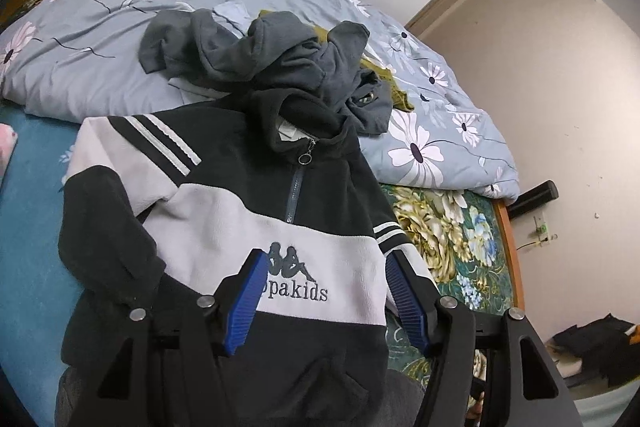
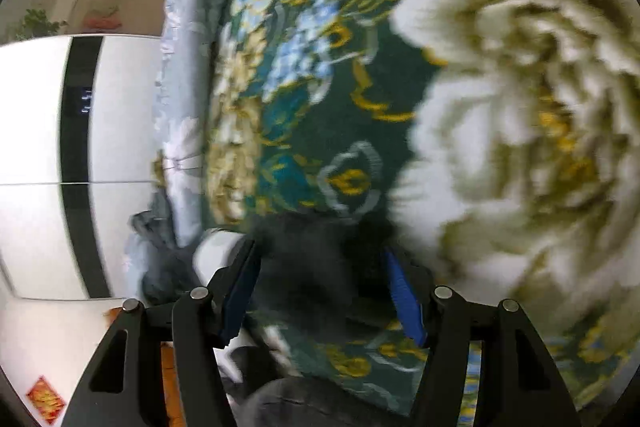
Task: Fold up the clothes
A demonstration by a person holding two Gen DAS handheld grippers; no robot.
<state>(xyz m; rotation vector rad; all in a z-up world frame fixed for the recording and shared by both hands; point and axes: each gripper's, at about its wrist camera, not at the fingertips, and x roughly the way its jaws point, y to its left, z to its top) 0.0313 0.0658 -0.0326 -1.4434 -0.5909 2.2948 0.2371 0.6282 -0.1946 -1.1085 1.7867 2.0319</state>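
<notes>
A black and white fleece pullover (image 1: 224,211) with a zip collar and a chest logo lies front up on the bed. My left gripper (image 1: 326,259) hovers over its lower chest, open, blue pads (image 1: 244,307) apart and nothing pinched between them. In the blurred right wrist view, my right gripper (image 2: 320,249) is low over the green floral blanket (image 2: 320,107). A dark fleece sleeve (image 2: 312,267) of the pullover lies between its open fingers. The pads do not visibly press on it.
A heap of grey clothes (image 1: 256,51) with an olive piece sits just beyond the pullover's collar, on a blue-grey flowered duvet (image 1: 100,7). The green floral blanket (image 1: 448,227) runs to the bed's wooden edge (image 1: 512,247) at right. A white wardrobe (image 2: 32,107) stands beyond the bed.
</notes>
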